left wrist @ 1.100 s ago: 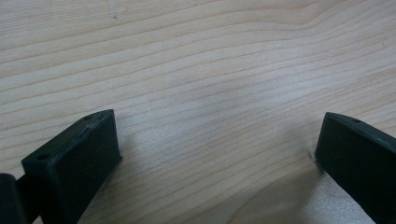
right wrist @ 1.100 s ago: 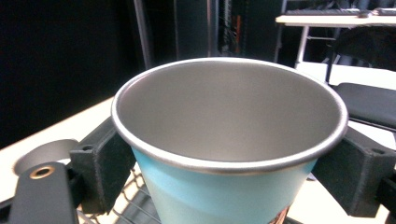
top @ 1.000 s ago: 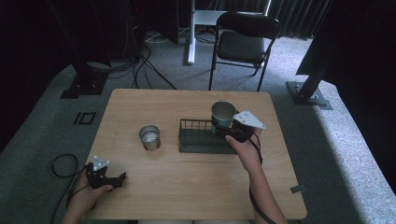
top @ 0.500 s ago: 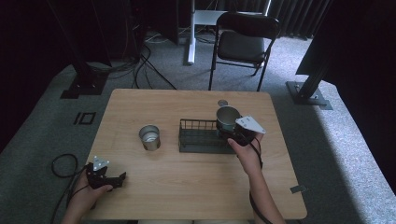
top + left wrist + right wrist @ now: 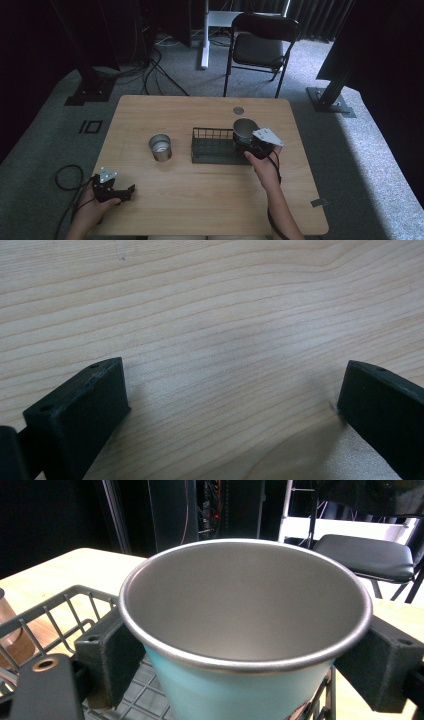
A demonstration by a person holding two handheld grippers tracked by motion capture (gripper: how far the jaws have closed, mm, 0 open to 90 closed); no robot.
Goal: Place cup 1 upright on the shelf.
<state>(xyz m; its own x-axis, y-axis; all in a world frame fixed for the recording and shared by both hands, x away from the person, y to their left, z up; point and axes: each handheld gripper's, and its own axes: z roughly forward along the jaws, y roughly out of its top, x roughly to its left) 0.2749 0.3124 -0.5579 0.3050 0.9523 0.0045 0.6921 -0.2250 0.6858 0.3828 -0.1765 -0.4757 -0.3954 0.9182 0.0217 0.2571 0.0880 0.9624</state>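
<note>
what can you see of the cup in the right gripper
The cup is a tapered tumbler with a dull grey metal inside, a rolled rim and a pale turquoise outer wall. It stands upright, mouth open, with nothing seen inside. The right gripper has its jaws pressed on opposite sides just under the rim. In the high view the cup sits at the right end of the black wire basket; whether its base rests on the basket floor cannot be told.

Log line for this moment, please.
right gripper: shut on cup | cup: over rack right end | left gripper: open, idle on table | second cup: left of rack
</note>
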